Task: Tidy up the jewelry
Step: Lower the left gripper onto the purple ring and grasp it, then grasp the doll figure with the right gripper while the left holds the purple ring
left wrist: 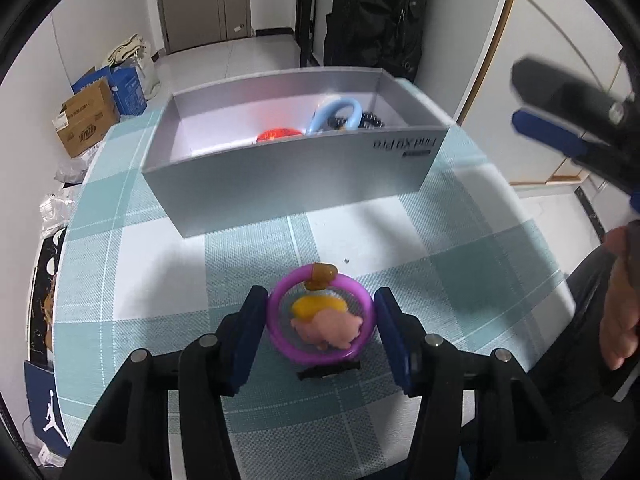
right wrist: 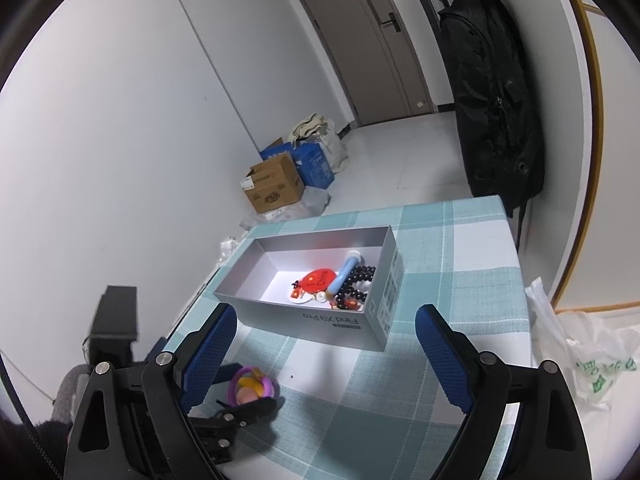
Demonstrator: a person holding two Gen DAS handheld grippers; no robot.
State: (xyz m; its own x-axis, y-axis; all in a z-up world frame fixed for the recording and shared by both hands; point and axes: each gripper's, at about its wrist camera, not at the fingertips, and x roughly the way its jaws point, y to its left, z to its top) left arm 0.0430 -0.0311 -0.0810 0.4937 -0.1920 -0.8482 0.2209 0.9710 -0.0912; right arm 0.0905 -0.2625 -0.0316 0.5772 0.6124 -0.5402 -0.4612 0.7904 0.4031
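Observation:
A purple ring trinket [left wrist: 320,316] with a pink, yellow and brown charm lies on the checked tablecloth between the two blue fingers of my left gripper [left wrist: 318,334], which is open around it without clearly touching. It also shows in the right wrist view [right wrist: 252,386] at lower left. A grey open box [left wrist: 288,168] stands behind it, holding a red badge [right wrist: 318,280], a light-blue piece [right wrist: 344,274] and a black bead bracelet [right wrist: 358,282]. My right gripper [right wrist: 326,350] is open and empty, raised above the table in front of the box [right wrist: 316,324].
The table's far edge and right edge drop to a white tiled floor. Cardboard and blue boxes [right wrist: 280,182] stand on the floor by the wall. A black coat [right wrist: 492,96] hangs at the right. A plastic bag [right wrist: 580,356] lies right of the table.

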